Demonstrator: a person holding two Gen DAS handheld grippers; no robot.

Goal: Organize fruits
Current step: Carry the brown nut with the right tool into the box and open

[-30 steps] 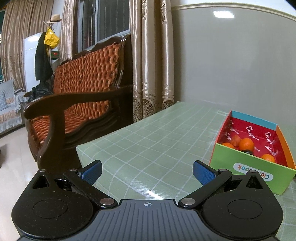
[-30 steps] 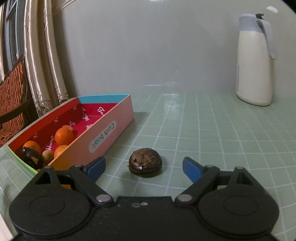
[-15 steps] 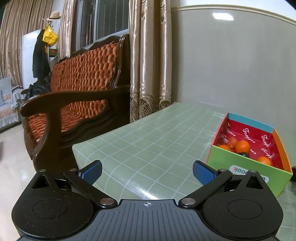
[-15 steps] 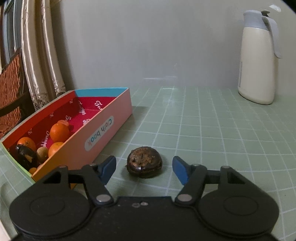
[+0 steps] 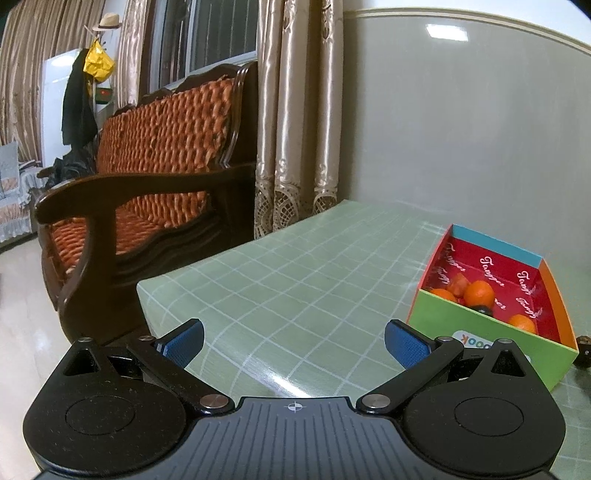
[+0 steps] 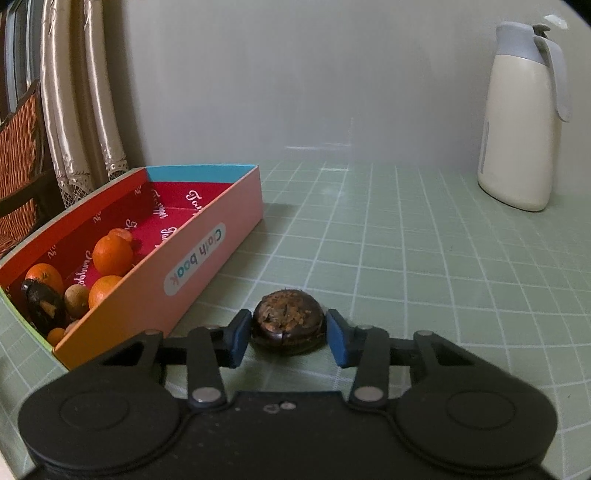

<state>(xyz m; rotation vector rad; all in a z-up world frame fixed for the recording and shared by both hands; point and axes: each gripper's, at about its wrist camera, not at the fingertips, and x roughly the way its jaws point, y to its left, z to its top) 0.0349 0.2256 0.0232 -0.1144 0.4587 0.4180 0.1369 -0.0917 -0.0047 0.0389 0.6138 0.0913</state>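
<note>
— What lies beyond my left side?

— A dark carved wooden bench with orange woven cushions (image 5: 162,147) stands against a tall window (image 5: 207,33), hung with glossy beige lace-hemmed curtains (image 5: 299,122). Past it, a black coat and a yellow bag (image 5: 98,62) hang under a straw hat (image 5: 107,23), over a pale glossy floor (image 5: 22,332).

— And ahead of me?

— A plain grey wall (image 6: 314,74) meets the table's green checked cloth (image 6: 424,240). A ceiling light's reflection (image 5: 447,31) shines high on that wall. A cream jug with a grey lid (image 6: 521,122) stands far right.
</note>
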